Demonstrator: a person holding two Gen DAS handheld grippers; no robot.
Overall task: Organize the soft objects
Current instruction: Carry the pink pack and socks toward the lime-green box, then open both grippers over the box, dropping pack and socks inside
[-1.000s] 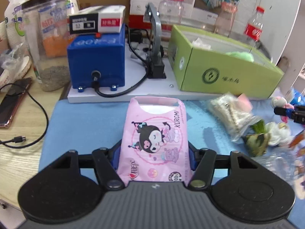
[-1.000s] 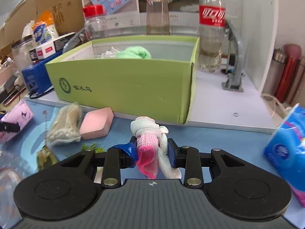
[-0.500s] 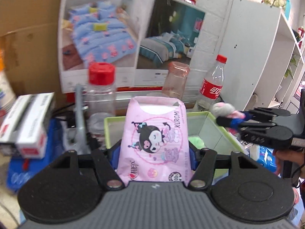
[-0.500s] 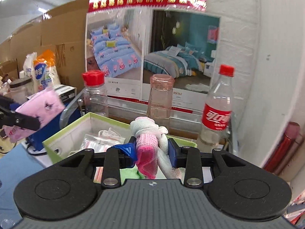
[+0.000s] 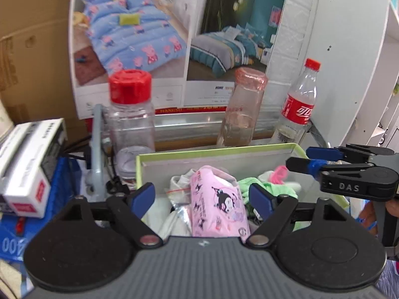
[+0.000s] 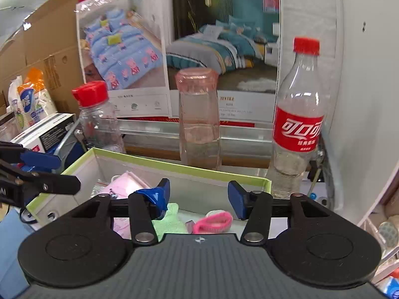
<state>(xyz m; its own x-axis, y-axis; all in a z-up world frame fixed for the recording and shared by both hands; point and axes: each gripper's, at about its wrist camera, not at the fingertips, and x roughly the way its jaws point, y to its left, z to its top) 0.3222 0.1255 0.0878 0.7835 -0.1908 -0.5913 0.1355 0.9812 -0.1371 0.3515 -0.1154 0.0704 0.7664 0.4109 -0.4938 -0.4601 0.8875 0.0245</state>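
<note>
Green box (image 5: pixel 219 149), open-topped, with both grippers held over it. Left gripper (image 5: pixel 202 195): jaws spread wide and holding nothing; the pink tissue pack (image 5: pixel 219 206) lies tilted inside the box, between the blue pads (image 5: pixel 143 195) but clear of them. Right gripper (image 6: pixel 199 195): jaws likewise wide apart and holding nothing; the pink-and-white mesh cloth (image 6: pixel 215 223) lies on the box floor below the gap, just beside a green cloth (image 6: pixel 169 220). Behind the box stand a red-capped jar (image 5: pixel 131 124), a pink-lidded bottle (image 5: pixel 243 107) and a cola bottle (image 5: pixel 298 104), all upright.
</note>
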